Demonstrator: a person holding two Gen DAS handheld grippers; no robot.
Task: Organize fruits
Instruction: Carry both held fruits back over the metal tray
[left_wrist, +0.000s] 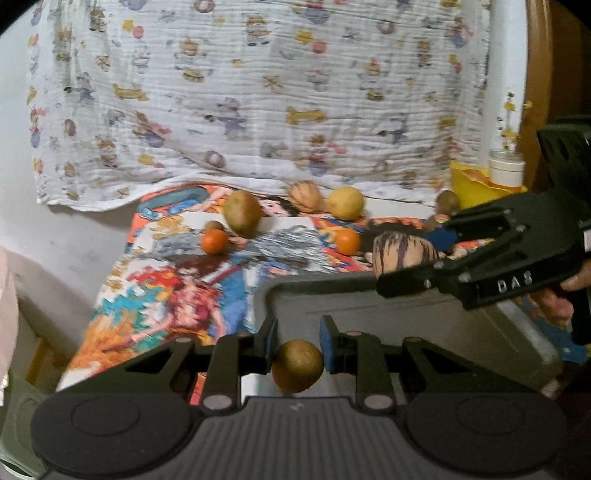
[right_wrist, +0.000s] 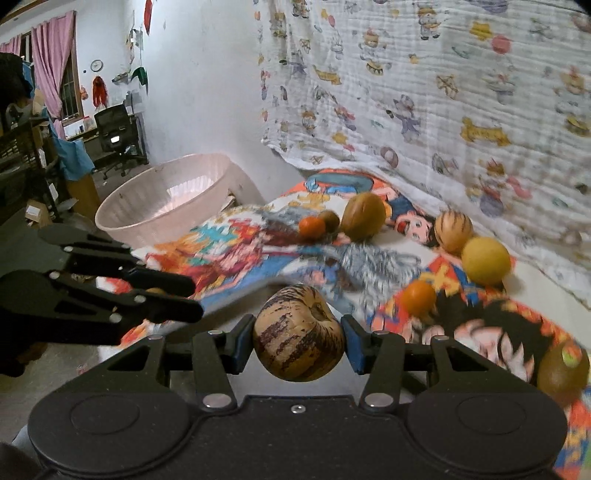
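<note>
While clamped in right gripper (right_wrist: 298, 341), striped fruit (right_wrist: 298, 334), left gripper (left_wrist: 297, 349) pinching perhaps kiwi (left_wrist: 297, 365).

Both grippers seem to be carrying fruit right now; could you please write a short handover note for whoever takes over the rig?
Left gripper: shut on a small brown fruit, above the grey tray.
Right gripper: shut on a striped melon.
Loose on the cartoon cloth: two oranges, yellow fruit, second striped melon, large green-brown fruit, small brown ones.
Done: no fruit visible in the tray.
Left: set both down, collect the rest.
</note>
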